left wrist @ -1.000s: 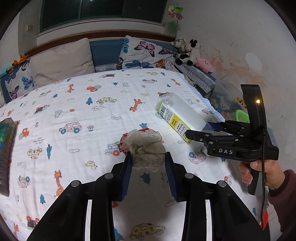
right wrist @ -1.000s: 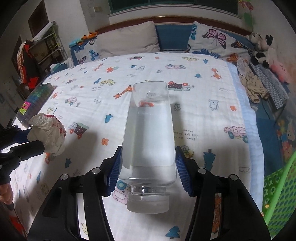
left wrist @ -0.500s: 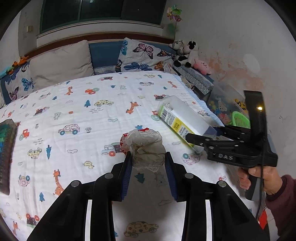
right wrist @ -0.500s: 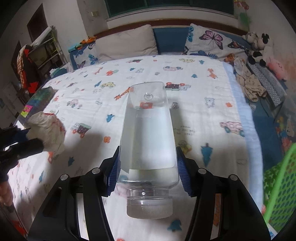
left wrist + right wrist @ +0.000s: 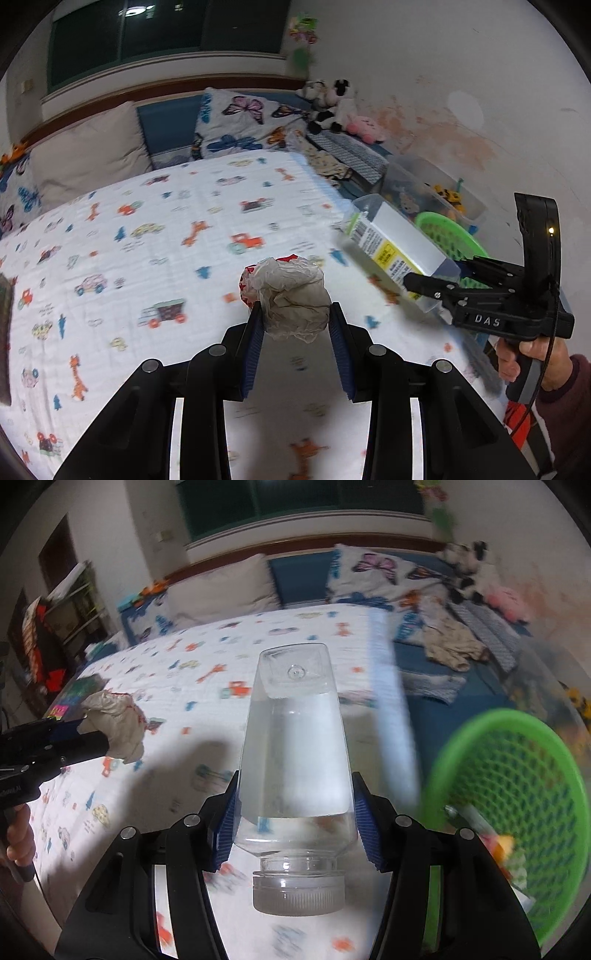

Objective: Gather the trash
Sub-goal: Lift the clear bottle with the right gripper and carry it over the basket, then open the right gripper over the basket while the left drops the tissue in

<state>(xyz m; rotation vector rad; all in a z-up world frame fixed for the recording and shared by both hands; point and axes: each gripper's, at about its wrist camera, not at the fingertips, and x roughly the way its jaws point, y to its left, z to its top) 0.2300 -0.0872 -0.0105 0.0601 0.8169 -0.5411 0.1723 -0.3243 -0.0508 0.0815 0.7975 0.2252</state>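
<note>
both grippers angle downward. the left gripper [image 5: 295,314] has its blue pads clamped on a crumpled wad, the right gripper [image 5: 295,812] squeezes a clear bottle by its sides. a hand [image 5: 532,354] wraps the right gripper's handle, sleeve showing.

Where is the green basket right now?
In the right wrist view the green basket sits at lower right, beside the bed's edge, right of the clear bottle.

1 bottle [image 5: 295,746], 1 paper wad [image 5: 291,295], 1 basket [image 5: 517,775], 2 grippers.

both grippers carried right toward green basket [image 5: 517,775]
</note>
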